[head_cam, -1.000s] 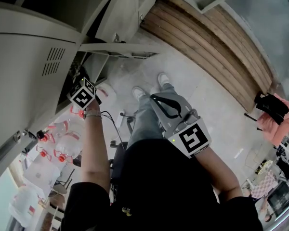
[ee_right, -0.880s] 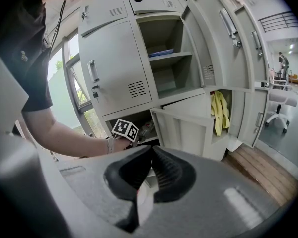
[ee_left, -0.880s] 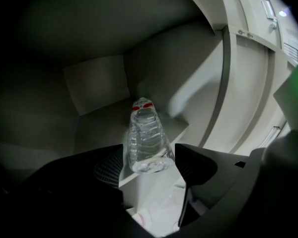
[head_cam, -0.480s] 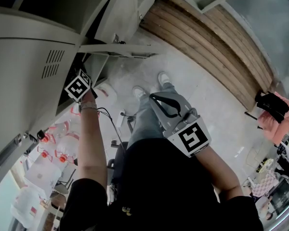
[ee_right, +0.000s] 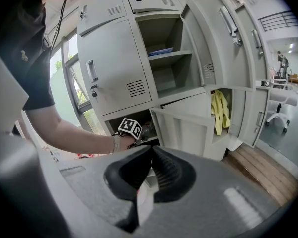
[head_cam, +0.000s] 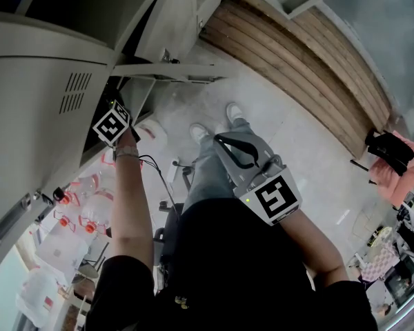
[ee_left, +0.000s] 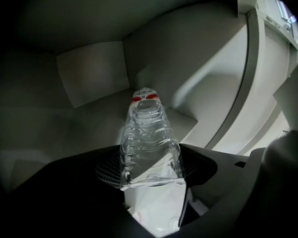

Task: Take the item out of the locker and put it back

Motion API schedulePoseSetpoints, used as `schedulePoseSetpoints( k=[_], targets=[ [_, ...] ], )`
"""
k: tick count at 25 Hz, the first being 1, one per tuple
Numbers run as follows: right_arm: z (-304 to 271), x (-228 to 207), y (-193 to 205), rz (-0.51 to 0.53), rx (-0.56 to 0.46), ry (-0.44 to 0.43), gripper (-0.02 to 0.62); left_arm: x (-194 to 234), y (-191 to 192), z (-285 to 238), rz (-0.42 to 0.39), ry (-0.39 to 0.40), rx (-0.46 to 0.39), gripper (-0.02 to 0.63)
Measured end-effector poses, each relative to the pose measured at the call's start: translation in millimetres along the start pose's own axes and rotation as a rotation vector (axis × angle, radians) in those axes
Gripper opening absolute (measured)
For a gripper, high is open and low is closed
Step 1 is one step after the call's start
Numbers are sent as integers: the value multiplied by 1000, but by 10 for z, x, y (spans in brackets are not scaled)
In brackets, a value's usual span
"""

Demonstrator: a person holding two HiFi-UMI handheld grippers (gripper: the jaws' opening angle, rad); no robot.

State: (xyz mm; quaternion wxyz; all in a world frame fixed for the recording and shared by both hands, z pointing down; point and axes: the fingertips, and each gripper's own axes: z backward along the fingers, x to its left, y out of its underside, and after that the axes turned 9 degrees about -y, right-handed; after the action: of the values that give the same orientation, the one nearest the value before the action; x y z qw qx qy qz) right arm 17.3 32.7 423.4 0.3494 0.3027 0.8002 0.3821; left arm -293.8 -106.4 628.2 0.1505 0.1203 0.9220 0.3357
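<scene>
A clear plastic bottle (ee_left: 149,148) with a red cap points away from the camera inside the dark lower locker compartment (ee_left: 89,78). It sits between the jaws of my left gripper (ee_left: 151,168), whose pads flank its base without visibly pressing. Those jaws spread wider and have just been closing a little, with the bottle still between them. In the head view only that gripper's marker cube (head_cam: 112,124) shows at the locker mouth; its jaws are hidden inside. My right gripper (ee_right: 152,148) is shut and empty, held low in front of the person's body (head_cam: 224,142).
The grey lockers (ee_right: 114,68) stand with several doors open; a low door (ee_right: 184,128) swings out beside my left hand. A yellow cloth (ee_right: 218,110) hangs in a neighbouring compartment. Large water bottles (head_cam: 83,209) stand on the floor at left. A wooden step (head_cam: 297,67) lies beyond the person's shoes.
The left gripper's marker cube has shifted slightly up and left, deeper into the locker mouth, then stayed put. The right gripper has not moved.
</scene>
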Motion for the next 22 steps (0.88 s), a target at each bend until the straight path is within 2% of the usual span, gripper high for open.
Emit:
schedulePoseSetpoints(
  k=[8, 22],
  targets=[
    [9, 35, 3, 8, 2, -7, -2, -31, 98, 114, 11, 13, 7, 319],
    [35, 103, 8, 24, 1, -13, -2, -201, 321, 423, 50, 110, 24, 307]
  ],
)
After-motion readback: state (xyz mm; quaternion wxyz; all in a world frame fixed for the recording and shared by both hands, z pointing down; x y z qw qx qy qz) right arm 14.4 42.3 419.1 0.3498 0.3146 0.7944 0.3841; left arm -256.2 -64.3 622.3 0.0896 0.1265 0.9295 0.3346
